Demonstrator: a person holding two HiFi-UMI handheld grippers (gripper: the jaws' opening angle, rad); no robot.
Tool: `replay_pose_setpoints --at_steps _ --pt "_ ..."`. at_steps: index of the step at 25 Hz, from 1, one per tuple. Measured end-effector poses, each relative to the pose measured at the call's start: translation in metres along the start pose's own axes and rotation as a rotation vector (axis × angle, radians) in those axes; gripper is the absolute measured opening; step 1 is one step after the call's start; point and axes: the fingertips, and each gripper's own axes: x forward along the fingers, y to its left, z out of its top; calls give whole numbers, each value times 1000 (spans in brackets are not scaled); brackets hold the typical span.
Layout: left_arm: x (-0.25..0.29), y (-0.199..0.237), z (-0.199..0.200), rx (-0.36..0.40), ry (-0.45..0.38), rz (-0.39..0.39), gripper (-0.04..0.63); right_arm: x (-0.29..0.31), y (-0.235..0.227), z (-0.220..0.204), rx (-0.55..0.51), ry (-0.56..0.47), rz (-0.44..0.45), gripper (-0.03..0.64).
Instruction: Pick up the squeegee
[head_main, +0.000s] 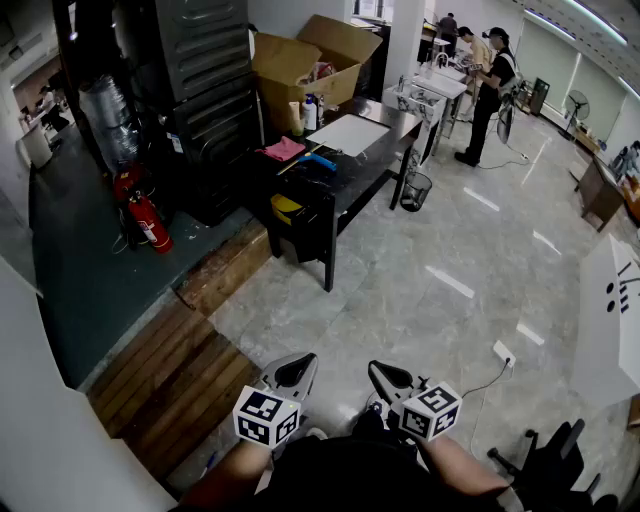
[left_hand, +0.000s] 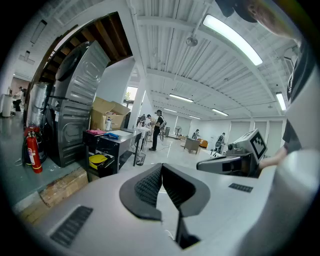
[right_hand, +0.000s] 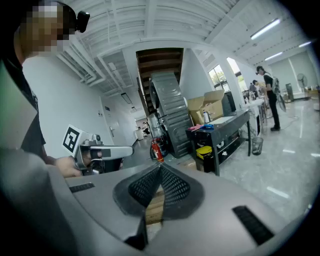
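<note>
Left claw (left_hand: 161, 166): shut, pads pressed tip to tip, nothing between. Right claw (right_hand: 160, 167): same story, clamped closed and empty. Both low in the head view, close to the body, side by side over pale floor, tipped slightly down. Well apart from them, across the room, a dark tabletop (head_main: 352, 176). On it, the squeegee (head_main: 318, 160): blue, lying flat, just beside a pink cloth (head_main: 284, 149), with a white board (head_main: 350, 134) right behind. Untouched by either claw. Below the tabletop, something yellow (head_main: 286, 207). Off to the left, a red fire extinguisher (head_main: 151, 224) on the dark floor. At the tabletop's far end, an open cardboard box (head_main: 300, 62).
</note>
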Motion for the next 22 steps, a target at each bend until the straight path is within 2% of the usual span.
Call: replay_pose_setpoints --at_steps 5,10,22 --pt "3 -4 -1 7 4 -5 17 0 -4 -6 22 -1 9 8" --pt "5 -6 -3 7 6 -9 17 -2 -6 -2 89 -35 28 8" --pt "3 -3 -5 -3 4 -12 17 4 1 0 67 -29 41 8"
